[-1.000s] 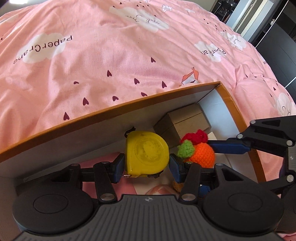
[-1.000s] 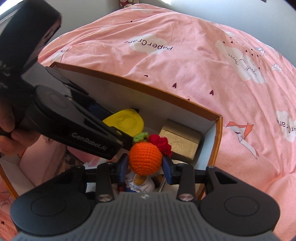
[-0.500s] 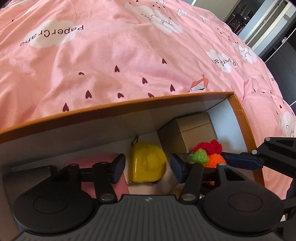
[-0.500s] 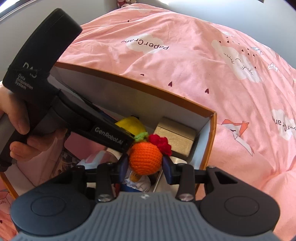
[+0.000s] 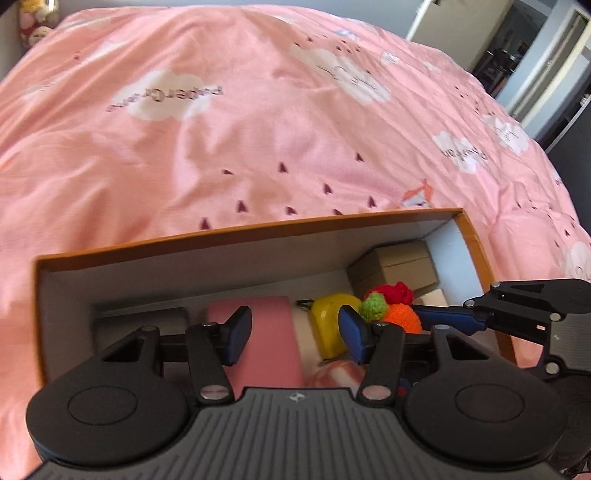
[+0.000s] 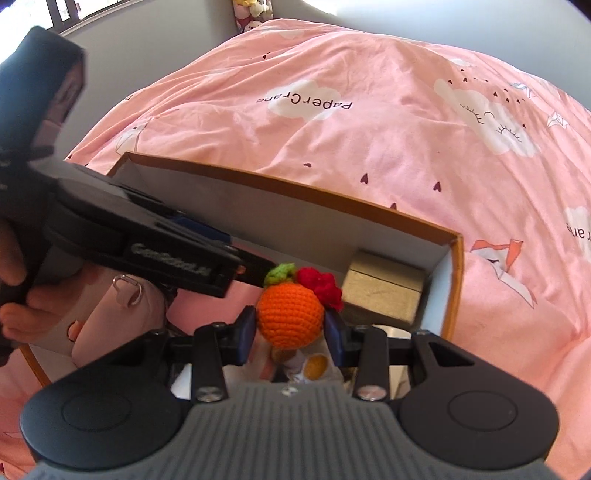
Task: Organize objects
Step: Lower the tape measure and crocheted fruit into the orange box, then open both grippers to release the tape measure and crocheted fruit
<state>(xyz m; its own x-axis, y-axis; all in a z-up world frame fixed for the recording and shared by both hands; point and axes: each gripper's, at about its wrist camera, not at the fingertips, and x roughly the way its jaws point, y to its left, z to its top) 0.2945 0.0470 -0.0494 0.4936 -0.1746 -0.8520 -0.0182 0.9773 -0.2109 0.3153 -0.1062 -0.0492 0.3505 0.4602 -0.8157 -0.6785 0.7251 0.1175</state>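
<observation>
Pink bedding [image 5: 258, 122] printed with white clouds and small dark hearts fills the background, and a box [image 5: 240, 230] with an orange rim and pale inner walls sits on it.

Over the box, the left gripper [image 5: 295, 332] stands with its jaws apart and nothing between the blue pads [image 5: 238, 332]; the jaws have just been closing a little, with no thing between them. Below and just right of the gap lies a yellow tape measure [image 5: 330, 325] on the box floor, free of the pads. A pink flat item [image 5: 266, 339] lies under the gap, and a dark grey block [image 5: 140, 319] sits toward the left wall.

The right gripper [image 6: 290, 328] is clamped on a crocheted orange [image 6: 290, 317] with a green leaf and a red tuft, held above the box's right end. From the left wrist view the orange [image 5: 402, 317] hangs just right of the tape measure. A brown carton [image 6: 384, 291] stands in the far right corner, just beyond the orange.

A hand [image 6: 26, 314] grips the left gripper's handle at the left edge of the right wrist view. Plush toys [image 6: 251, 14] sit by the wall beyond the bed.
</observation>
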